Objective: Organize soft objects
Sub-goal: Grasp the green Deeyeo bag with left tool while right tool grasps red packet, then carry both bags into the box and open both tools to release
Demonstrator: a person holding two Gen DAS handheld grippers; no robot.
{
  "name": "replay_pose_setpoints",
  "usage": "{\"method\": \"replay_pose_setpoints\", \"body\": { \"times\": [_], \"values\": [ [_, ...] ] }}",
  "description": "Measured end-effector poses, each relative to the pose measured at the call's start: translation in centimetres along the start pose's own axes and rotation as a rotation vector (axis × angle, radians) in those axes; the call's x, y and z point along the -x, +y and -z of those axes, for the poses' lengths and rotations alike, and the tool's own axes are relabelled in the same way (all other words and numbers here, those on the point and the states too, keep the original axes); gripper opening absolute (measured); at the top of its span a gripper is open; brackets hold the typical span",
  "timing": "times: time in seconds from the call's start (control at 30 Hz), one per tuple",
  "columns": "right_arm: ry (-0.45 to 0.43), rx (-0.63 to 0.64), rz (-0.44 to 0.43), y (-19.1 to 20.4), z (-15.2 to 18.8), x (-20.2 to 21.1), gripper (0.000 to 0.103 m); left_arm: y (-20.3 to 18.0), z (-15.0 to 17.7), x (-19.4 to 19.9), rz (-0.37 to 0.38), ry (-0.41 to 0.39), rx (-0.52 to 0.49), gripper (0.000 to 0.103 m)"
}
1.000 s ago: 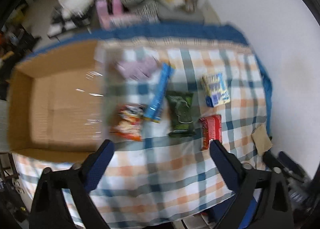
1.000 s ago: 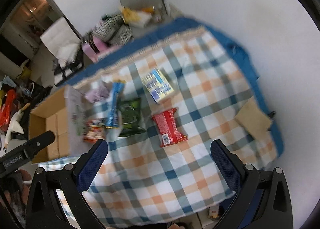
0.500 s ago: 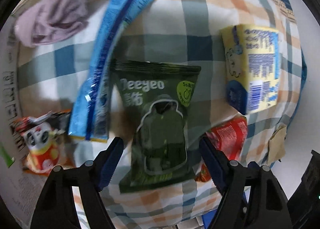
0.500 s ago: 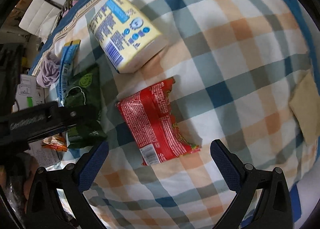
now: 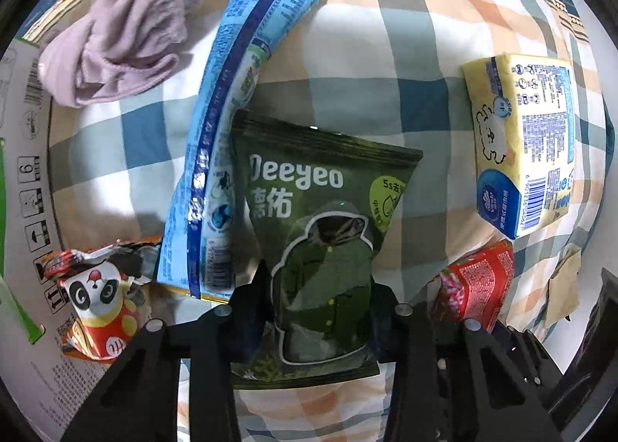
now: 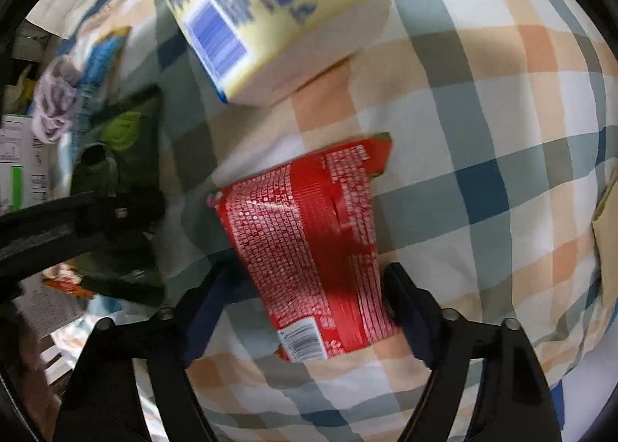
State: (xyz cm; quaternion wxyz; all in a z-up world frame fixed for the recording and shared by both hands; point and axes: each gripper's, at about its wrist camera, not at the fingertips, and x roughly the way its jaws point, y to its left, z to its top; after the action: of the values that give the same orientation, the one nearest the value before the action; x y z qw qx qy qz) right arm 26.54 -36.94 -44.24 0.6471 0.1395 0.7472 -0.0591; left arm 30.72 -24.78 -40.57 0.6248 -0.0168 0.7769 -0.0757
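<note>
In the left wrist view my left gripper (image 5: 322, 299) has closed its jaws against both sides of a green Deeyeo pack (image 5: 320, 233) lying on the checked cloth (image 5: 386, 63). In the right wrist view my right gripper (image 6: 309, 287) straddles a red snack pack (image 6: 313, 245), its jaws still a little apart from the sides. The green pack also shows in the right wrist view (image 6: 123, 140), with the left gripper's arm across it.
A long blue pack (image 5: 228, 133), a mauve cloth (image 5: 119, 44), a panda snack bag (image 5: 96, 299) and a yellow tissue pack (image 5: 529, 148) lie around. A cardboard box flap (image 5: 23, 171) is at the left. The tissue pack (image 6: 270, 17) sits just beyond the red pack.
Both grippers have dropped close to the cloth. The left jaws have narrowed onto the green pack. The right gripper has come down around the red pack and narrowed.
</note>
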Motion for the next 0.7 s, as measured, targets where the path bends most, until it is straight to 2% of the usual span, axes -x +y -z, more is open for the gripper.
{"method": "replay_pose_setpoints", "body": {
  "times": [0.03, 0.1, 0.2, 0.37, 0.6, 0.7],
  "values": [
    [-0.008, 0.000, 0.011, 0.2, 0.1, 0.0, 0.073, -0.3, 0.1, 0.0, -0.006, -0.009, -0.002, 0.036],
    [-0.008, -0.003, 0.026, 0.4, 0.4, 0.1, 0.058, -0.7, 0.1, 0.3, -0.024, -0.021, -0.010, 0.035],
    [0.000, -0.034, -0.006, 0.1, 0.8, 0.6, 0.052, -1.3, 1.4, 0.6, -0.030, -0.039, -0.008, 0.033],
    [-0.023, -0.038, 0.005, -0.3, 2.3, 2.4, 0.049, -1.7, 3.0, 2.0, -0.013, -0.066, -0.009, 0.033],
    [-0.074, -0.027, 0.001, -1.5, 5.9, 7.5, 0.049, -2.2, 6.6, 5.5, 0.024, -0.141, -0.028, 0.033],
    [-0.101, -0.017, -0.001, -1.3, 7.2, 10.6, 0.049, -1.2, 8.1, 7.7, 0.054, -0.186, -0.041, 0.033]
  ]
}}
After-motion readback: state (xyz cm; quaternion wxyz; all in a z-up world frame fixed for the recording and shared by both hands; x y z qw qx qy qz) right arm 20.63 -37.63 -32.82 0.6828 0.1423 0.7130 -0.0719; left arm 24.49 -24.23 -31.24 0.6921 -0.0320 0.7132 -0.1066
